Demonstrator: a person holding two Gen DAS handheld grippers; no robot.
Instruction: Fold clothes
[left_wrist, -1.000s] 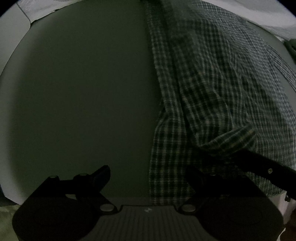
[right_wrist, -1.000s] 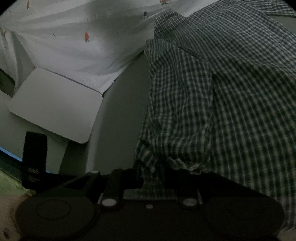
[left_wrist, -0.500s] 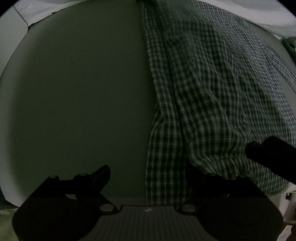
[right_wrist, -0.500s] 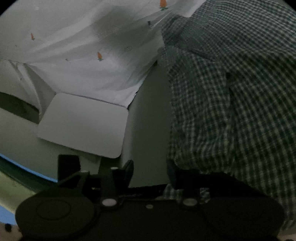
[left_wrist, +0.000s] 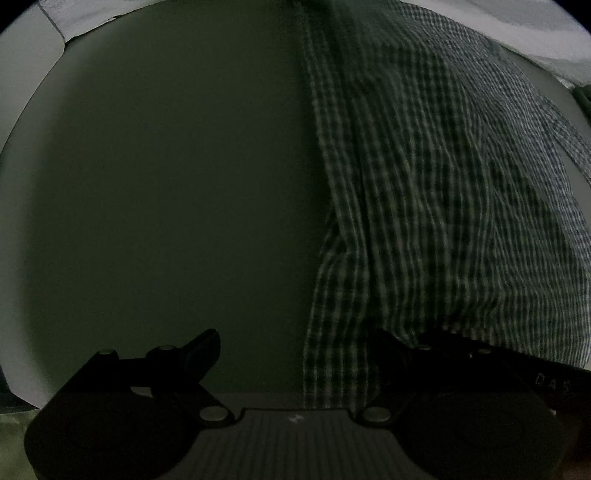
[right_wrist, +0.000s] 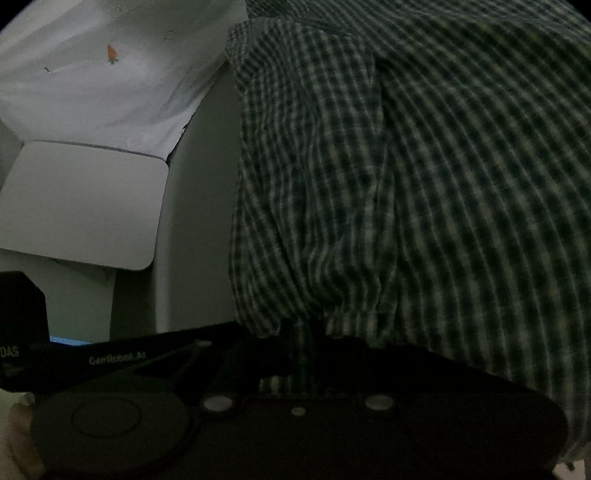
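A dark green and white checked shirt (left_wrist: 424, 184) lies spread over the right half of the grey table (left_wrist: 166, 184). Its left edge runs down between the fingers of my left gripper (left_wrist: 295, 343), which hovers open above it and points steeply down. In the right wrist view the shirt (right_wrist: 443, 184) fills the right side. My right gripper (right_wrist: 291, 354) is closing its jaws, with a bunched fold of the shirt's near edge pinched between them. Its dark body (left_wrist: 517, 369) shows beside my left gripper's right finger.
A white cloth with small orange motifs (right_wrist: 110, 74) lies crumpled at the far left. In front of it is a white board with rounded corners (right_wrist: 81, 203). Bare grey table runs left of the shirt. The left gripper's body (right_wrist: 110, 358) crosses the lower left.
My right gripper sank onto the shirt's near edge and its jaws narrowed around a fold of cloth. The left gripper drifted a little and stayed wide open; the right gripper now sits closer beside it.
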